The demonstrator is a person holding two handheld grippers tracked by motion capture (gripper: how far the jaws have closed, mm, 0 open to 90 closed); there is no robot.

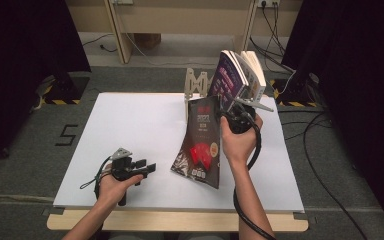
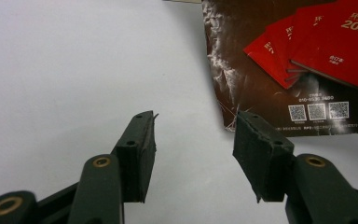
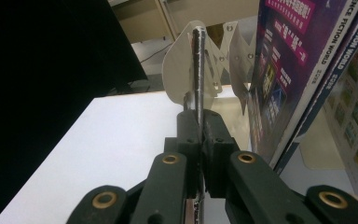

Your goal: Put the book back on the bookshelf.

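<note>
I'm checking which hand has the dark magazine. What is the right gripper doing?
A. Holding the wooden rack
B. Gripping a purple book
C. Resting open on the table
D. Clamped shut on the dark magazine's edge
D: the right gripper has its jaws pressed on the thin edge of the dark magazine, lifted near the wooden rack.

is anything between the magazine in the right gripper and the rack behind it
Nothing visible. The right gripper is shut on the dark magazine, edge aimed at the white rack. The leaning books stand to its right, off the path.
</note>
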